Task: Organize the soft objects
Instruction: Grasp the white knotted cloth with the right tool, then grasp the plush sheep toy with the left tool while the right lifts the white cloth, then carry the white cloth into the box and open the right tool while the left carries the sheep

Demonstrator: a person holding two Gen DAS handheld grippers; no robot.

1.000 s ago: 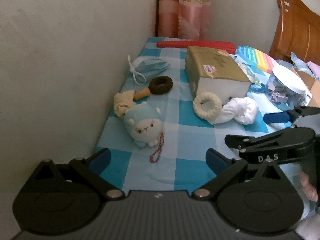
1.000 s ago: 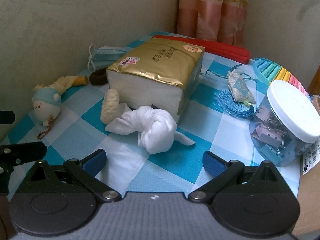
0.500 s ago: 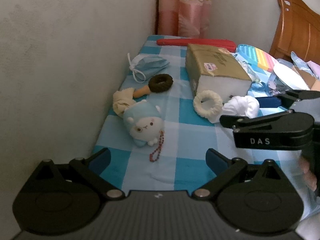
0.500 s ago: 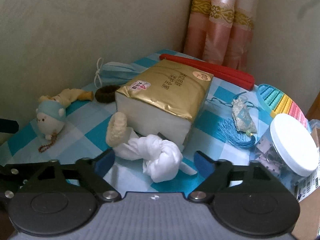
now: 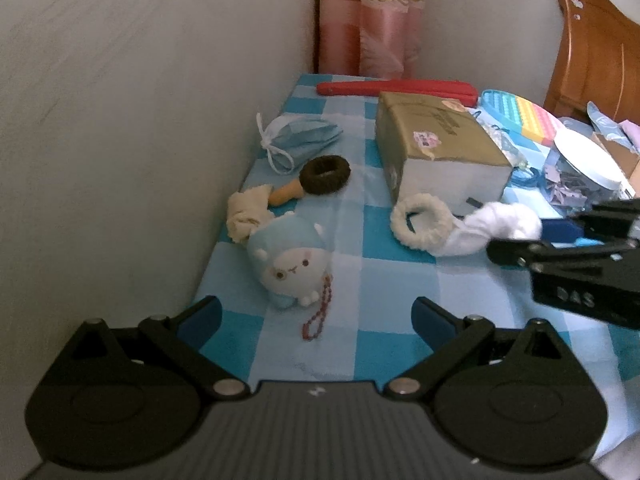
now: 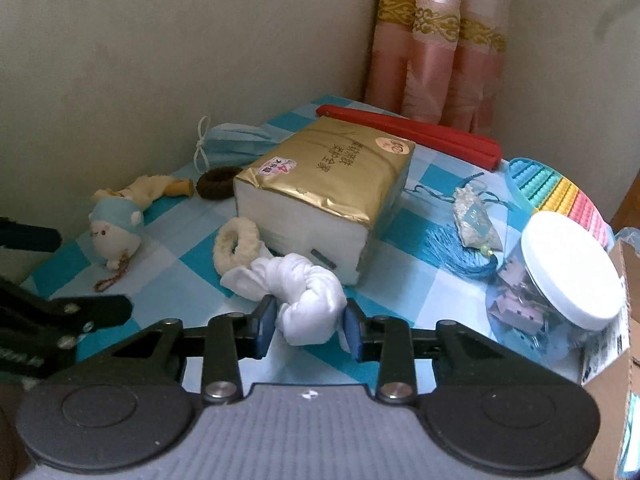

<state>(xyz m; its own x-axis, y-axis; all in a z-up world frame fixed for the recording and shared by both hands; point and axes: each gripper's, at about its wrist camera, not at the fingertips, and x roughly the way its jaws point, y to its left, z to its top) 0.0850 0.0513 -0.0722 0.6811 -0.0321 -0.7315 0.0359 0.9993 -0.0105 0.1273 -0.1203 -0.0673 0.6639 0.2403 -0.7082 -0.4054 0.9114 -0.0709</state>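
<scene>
My right gripper [image 6: 310,326] is shut on the white knotted cloth [image 6: 308,302], which lies on the blue checked table [image 6: 184,292] in front of the gold tissue pack [image 6: 328,176]; the cloth also shows in the left wrist view [image 5: 496,226]. A cream scrunchie [image 6: 236,248] touches the cloth's left end. My left gripper [image 5: 316,314] is open and empty, just short of a small blue-and-white plush [image 5: 290,260] with a red bead chain. A brown scrunchie [image 5: 325,174], a cream rag [image 5: 246,210] and a blue face mask [image 5: 302,138] lie along the wall.
A clear jar of binder clips with a white lid [image 6: 560,276] stands at the right, beside a cardboard box [image 6: 616,364]. A red folded fan [image 6: 412,130], a rainbow pop toy [image 6: 560,196] and a blue tassel sachet [image 6: 472,224] lie behind. The wall bounds the table's left side.
My right gripper moved forward to the white cloth and closed its fingers on it. My left gripper stayed open and barely moved.
</scene>
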